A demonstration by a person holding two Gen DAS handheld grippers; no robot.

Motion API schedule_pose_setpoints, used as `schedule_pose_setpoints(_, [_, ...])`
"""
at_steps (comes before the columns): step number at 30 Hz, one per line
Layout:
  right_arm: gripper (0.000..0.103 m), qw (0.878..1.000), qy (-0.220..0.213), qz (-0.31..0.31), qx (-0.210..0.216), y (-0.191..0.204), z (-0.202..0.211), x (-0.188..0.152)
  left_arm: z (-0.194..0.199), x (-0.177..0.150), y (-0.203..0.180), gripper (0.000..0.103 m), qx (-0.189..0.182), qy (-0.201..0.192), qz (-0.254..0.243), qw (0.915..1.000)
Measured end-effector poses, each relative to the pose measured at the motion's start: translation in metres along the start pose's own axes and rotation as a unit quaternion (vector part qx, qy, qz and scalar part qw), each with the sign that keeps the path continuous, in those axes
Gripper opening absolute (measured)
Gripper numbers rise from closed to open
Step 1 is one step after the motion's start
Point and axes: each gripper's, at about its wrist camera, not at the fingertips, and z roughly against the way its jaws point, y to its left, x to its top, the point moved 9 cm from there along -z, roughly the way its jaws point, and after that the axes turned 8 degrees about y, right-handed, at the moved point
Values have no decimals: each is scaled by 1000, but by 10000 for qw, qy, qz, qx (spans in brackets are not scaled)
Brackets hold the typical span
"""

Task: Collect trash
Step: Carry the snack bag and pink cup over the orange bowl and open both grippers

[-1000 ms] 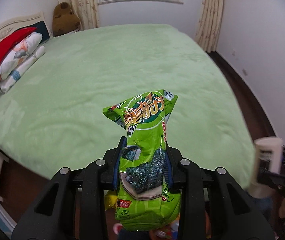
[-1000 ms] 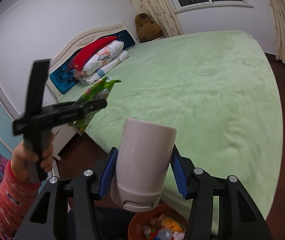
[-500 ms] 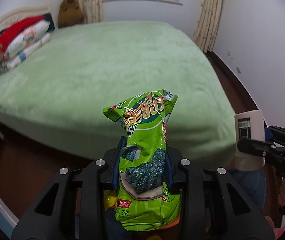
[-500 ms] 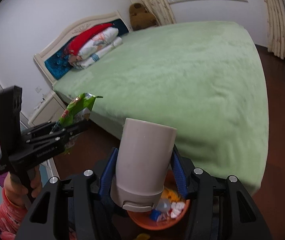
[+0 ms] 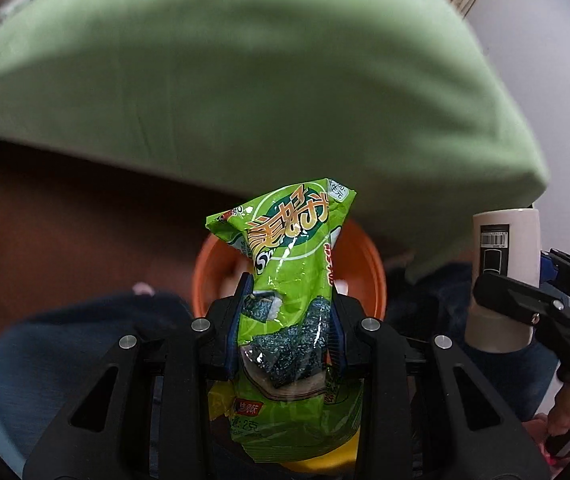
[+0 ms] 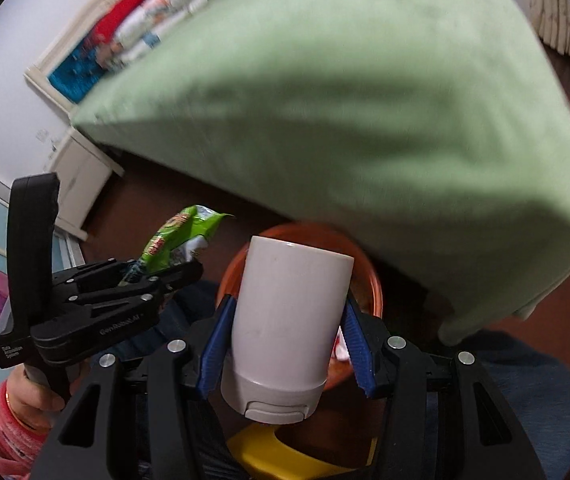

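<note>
- Green foil is noted first: a crumpled snack packet (image 5: 289, 280) is pinched at its middle by the left gripper (image 5: 288, 320), whose jaws are drawn almost fully together on it, so that the printed top stands up clear of the pads.
- An off-white plastic bottle (image 6: 289, 320) is clamped cap-end towards the camera by the right gripper (image 6: 287, 344); the jaws stand about half apart, with both blue pads (image 6: 214, 340) pressed against the bottle's sides.
- Both items are carried above an orange bin (image 5: 213, 276), which stands on the dark wooden floor (image 5: 65, 232) just beside the foot of the green-covered bed (image 5: 245, 80).
- In the right wrist view the bin's rim (image 6: 373, 288) is seen directly behind the bottle, and small pieces of refuse are glimpsed inside it; what they are cannot be told.
- A yellow object (image 6: 261, 452) is seen at the bottom edge beneath the bottle; its nature cannot be determined.
- The person's hand (image 6: 41, 396), in a pink sleeve, is seen gripping the left tool's handle.
- Progress is judged as well advanced for these two items: both are picked up and brought over the bin, but neither is released yet.
- Remaining work is judged to be the opening of each gripper so that packet and bottle drop in; whether further trash lies elsewhere in the room cannot be told, as both views are blurred.
</note>
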Motion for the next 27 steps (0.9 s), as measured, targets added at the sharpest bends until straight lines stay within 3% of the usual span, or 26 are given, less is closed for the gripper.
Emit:
schedule_pose_setpoints(3, [52,9994,347,-60,-65,-6,-30,-6,-33,-9,4,33,-58,408,131,9991])
schedule_pose_setpoints(13, [52,9928,1110,-146,-437,-25,-100,-19,-103,-26,24,33,68,1188,464,9918])
schedule_pose_setpoints(24, [52,9880,1432,-153,-552,-38,-132,-23,-123,-16,22,34,131,1422,503,9885])
schedule_pose_setpoints(27, [54,9876,1474,-169,-505,-37,-134,-23,-118,-14,20,40,107,1467,511,9878])
